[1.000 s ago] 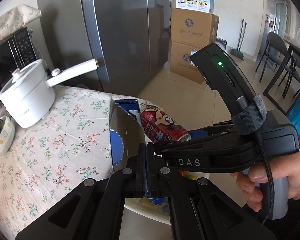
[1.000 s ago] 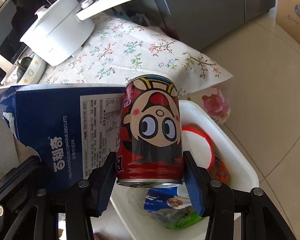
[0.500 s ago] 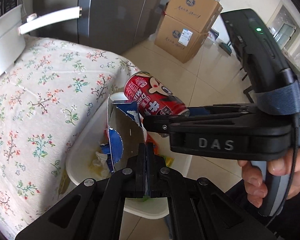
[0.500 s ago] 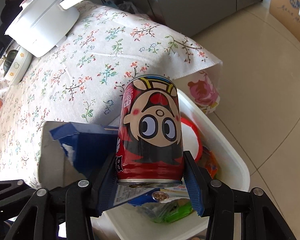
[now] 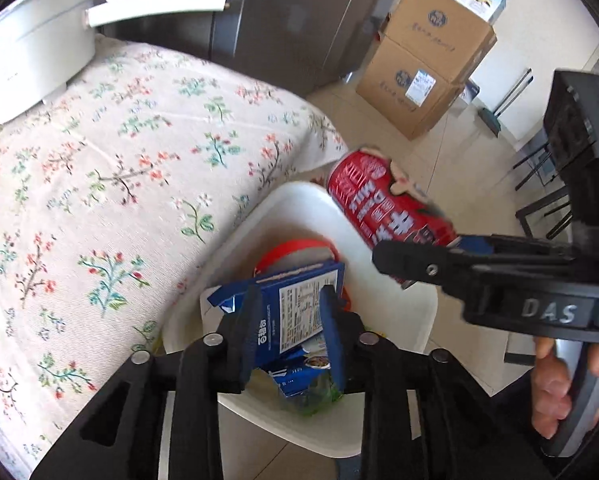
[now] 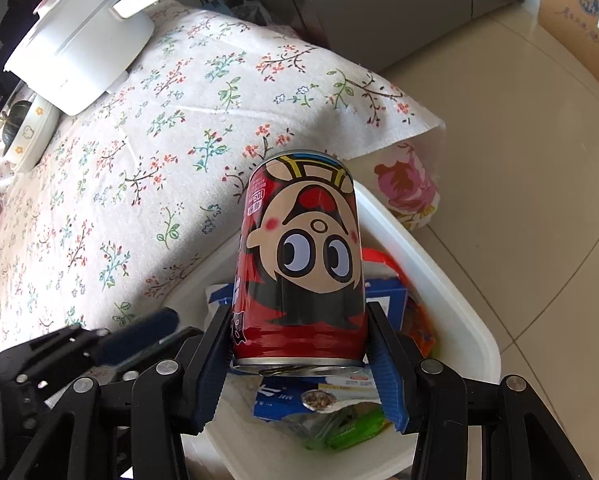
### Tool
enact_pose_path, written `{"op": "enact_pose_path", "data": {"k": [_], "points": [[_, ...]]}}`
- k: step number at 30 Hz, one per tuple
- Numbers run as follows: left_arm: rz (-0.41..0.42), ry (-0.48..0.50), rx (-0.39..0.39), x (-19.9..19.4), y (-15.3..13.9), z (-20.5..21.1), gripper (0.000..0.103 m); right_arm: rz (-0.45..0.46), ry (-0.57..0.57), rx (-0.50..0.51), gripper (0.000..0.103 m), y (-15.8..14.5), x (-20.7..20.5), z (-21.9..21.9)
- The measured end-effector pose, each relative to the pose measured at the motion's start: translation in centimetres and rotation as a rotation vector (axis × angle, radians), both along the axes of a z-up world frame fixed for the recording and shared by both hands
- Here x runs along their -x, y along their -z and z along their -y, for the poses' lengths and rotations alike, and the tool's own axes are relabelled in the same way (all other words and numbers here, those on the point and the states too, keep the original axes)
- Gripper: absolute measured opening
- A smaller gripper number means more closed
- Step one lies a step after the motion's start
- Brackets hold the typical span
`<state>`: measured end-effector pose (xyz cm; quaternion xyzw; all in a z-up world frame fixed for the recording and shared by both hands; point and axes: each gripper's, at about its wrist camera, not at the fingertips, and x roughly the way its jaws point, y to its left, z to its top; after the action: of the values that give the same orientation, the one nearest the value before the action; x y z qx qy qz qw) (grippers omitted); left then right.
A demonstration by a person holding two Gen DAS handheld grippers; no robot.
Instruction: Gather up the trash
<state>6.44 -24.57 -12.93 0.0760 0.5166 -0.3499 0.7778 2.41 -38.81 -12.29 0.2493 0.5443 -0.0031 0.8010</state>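
My left gripper (image 5: 290,292) hangs over the white bin (image 5: 299,196) and its jaws are opening. The torn blue biscuit box (image 5: 299,280) lies loose in the bin below the parted fingers, free of the pads. My right gripper (image 6: 299,312) is shut on an upside-down red cartoon can (image 6: 303,256), held above the bin (image 6: 451,300). That can (image 5: 379,204) also shows at the right of the left wrist view. The bin holds the blue box (image 6: 387,300), a red lid and green wrappers.
A table with a floral cloth (image 5: 119,160) stands left of the bin and carries a white pot (image 5: 31,48) with a long handle. A grey fridge (image 5: 299,20) and stacked cardboard boxes (image 5: 427,72) stand behind. Tiled floor (image 6: 519,160) lies to the right.
My left gripper came down over the bin and its jaws parted, letting go of the blue box, which now lies in the bin. The right gripper kept still with the can.
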Motion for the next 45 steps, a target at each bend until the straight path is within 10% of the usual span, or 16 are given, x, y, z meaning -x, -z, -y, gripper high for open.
{"op": "enact_pose_path", "data": {"k": [12, 33, 45], "points": [[-0.030, -0.101, -0.020, -1.8, -1.6, -2.3, 0.041, -0.161, -0.047, 0.073, 0.057, 3.4, -0.8, -0.9], [0.035, -0.208, -0.092, -0.3, -5.3, -7.7, 0.064, 0.039, -0.065, 0.096, 0.071, -3.0, -1.8, -4.4], [0.086, -0.452, -0.028, 6.1, -7.9, -17.7, 0.078, 0.227, -0.010, 0.231, 0.095, -8.2, 7.1, -11.3]]}}
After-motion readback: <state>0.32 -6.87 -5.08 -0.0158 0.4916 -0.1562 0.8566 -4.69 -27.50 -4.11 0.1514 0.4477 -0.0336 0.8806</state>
